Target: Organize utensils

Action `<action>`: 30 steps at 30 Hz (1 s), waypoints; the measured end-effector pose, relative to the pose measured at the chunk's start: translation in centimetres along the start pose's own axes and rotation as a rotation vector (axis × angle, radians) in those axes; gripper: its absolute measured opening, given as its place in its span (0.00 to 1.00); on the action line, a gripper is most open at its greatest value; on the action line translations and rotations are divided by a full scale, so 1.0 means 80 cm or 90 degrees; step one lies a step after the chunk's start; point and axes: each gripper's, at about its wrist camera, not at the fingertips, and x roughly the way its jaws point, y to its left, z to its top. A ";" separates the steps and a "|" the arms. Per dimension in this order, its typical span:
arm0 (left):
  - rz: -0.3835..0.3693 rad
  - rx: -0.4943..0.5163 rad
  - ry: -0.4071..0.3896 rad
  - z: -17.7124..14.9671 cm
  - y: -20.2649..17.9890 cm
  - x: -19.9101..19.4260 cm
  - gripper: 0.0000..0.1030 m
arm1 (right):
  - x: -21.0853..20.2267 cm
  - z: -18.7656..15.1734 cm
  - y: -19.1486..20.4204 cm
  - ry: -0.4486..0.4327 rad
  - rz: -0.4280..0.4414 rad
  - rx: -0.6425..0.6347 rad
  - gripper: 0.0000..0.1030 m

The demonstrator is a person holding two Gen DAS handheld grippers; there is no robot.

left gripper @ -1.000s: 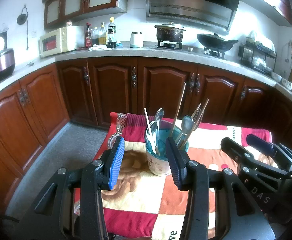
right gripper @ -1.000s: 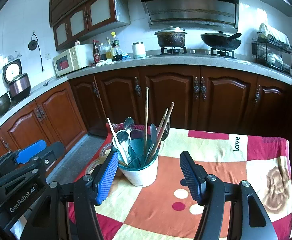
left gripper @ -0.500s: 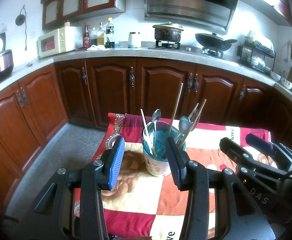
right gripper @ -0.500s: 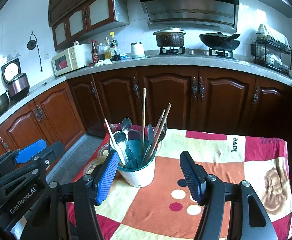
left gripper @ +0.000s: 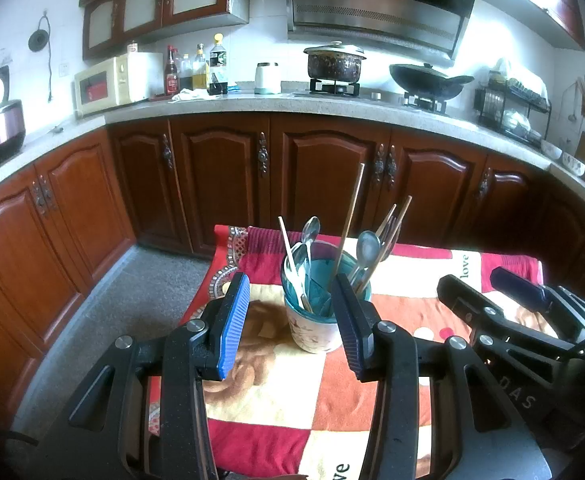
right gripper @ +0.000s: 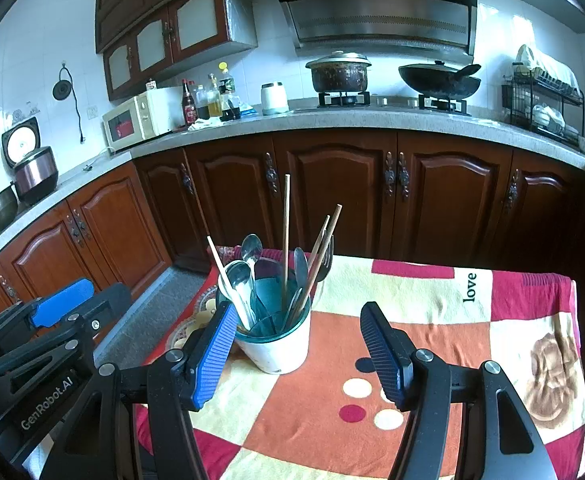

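Observation:
A white cup with a teal inside (left gripper: 315, 328) (right gripper: 277, 346) stands on the patterned tablecloth (left gripper: 284, 396) (right gripper: 432, 312). It holds metal spoons (left gripper: 309, 234) (right gripper: 251, 249), a fork and several wooden chopsticks (left gripper: 350, 216) (right gripper: 286, 232). My left gripper (left gripper: 288, 320) is open and hangs short of the cup, nothing between its blue pads. My right gripper (right gripper: 296, 354) is open too, held back from the cup, which shows just right of its left pad. Each gripper appears at the edge of the other's view.
The small table's far edge drops to a grey floor (left gripper: 132, 304). Dark wooden cabinets (left gripper: 324, 184) run round the room under a stone counter with a microwave (left gripper: 112, 82), bottles, a pot (left gripper: 334, 64), a wok (right gripper: 438, 78) and a dish rack (right gripper: 542, 104).
The cup has slid slightly down and left in both views, a small camera shift. Both grippers stay open at the same width.

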 end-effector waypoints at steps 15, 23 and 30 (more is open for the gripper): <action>-0.002 0.001 0.003 -0.001 0.000 0.005 0.41 | 0.008 -0.002 0.001 0.008 -0.001 -0.001 0.60; -0.002 0.001 0.004 -0.002 0.000 0.007 0.41 | 0.008 -0.001 0.001 0.008 -0.001 -0.001 0.60; -0.004 -0.003 0.009 -0.004 0.000 0.011 0.41 | 0.014 -0.006 0.002 0.013 0.000 -0.001 0.61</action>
